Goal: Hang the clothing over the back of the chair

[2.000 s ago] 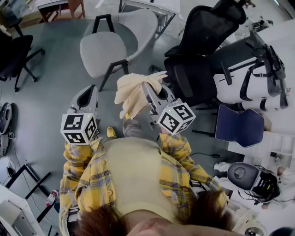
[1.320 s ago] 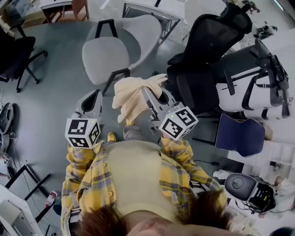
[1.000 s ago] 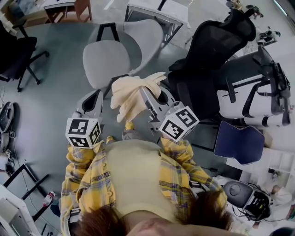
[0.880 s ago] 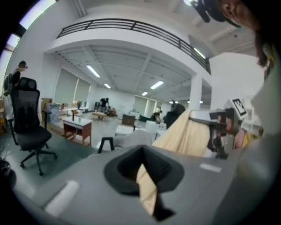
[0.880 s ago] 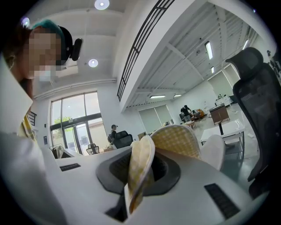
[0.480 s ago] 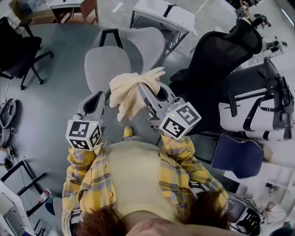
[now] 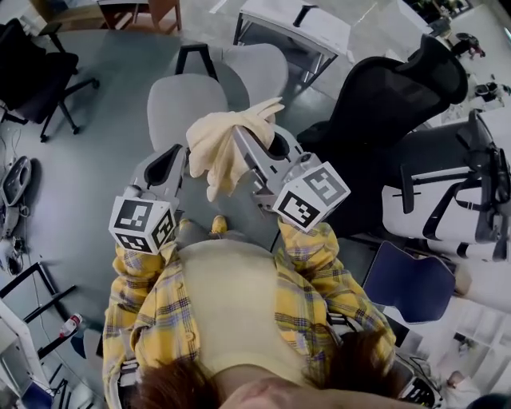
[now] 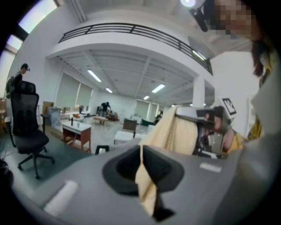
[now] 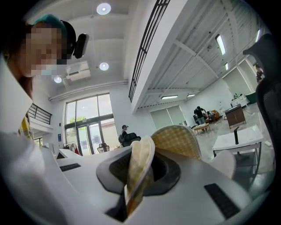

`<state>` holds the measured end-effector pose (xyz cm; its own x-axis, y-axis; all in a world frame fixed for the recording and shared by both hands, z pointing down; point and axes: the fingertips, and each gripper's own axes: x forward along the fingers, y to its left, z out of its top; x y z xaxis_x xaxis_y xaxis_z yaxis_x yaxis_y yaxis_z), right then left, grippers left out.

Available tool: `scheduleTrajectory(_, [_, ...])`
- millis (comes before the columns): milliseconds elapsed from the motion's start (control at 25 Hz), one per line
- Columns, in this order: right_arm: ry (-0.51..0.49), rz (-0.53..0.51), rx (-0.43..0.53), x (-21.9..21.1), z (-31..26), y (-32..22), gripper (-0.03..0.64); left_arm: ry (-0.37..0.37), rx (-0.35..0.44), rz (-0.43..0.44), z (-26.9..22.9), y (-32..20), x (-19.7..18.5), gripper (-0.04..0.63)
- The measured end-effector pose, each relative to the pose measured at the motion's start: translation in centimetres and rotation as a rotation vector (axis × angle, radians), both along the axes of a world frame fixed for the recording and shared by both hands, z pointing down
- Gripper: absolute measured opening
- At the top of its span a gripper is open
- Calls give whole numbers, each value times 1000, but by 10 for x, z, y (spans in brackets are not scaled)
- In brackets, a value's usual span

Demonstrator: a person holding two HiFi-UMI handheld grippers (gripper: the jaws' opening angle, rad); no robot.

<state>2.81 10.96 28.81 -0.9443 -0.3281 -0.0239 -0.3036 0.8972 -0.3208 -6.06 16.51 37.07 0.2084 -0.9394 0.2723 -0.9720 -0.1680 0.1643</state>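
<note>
A cream-yellow garment [image 7: 223,148] hangs bunched from my right gripper [image 7: 239,144], which is shut on it above the near edge of a grey chair [image 7: 180,100]. In the right gripper view the cloth [image 9: 140,171] is pinched between the shut jaws of the right gripper [image 9: 137,182] and folds over them. My left gripper [image 7: 169,164] is beside it on the left, also over the seat's near edge. In the left gripper view a strip of the cloth [image 8: 145,191] is caught in the left gripper's [image 8: 144,176] shut jaws. The chair's grey backrest [image 7: 259,68] lies beyond the seat.
A black mesh office chair [image 7: 383,104] stands close on the right, with white and black equipment [image 7: 447,192] and a blue pad [image 7: 403,279] behind it. A white desk [image 7: 295,24] is past the grey chair. Another black chair [image 7: 32,60] stands far left.
Both grippers and the garment have moved forward and a little up, from short of the grey chair to over the seat's near edge. The person has stepped closer to the chair.
</note>
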Motion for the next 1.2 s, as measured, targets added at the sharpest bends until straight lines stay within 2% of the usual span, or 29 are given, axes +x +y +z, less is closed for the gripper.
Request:
scheduleTrajectory(360, [10, 30, -9, -6, 5, -19, 37, 5, 36, 2, -16, -26, -13, 8])
scheduleTrajectory(640, [25, 69, -6, -12, 1, -50, 37, 14, 75, 60, -30, -72, -19, 8])
scheduleTrajectory(1200, [-23, 91, 73, -74, -51, -120, 37, 32, 72, 93, -29, -132, -73, 8])
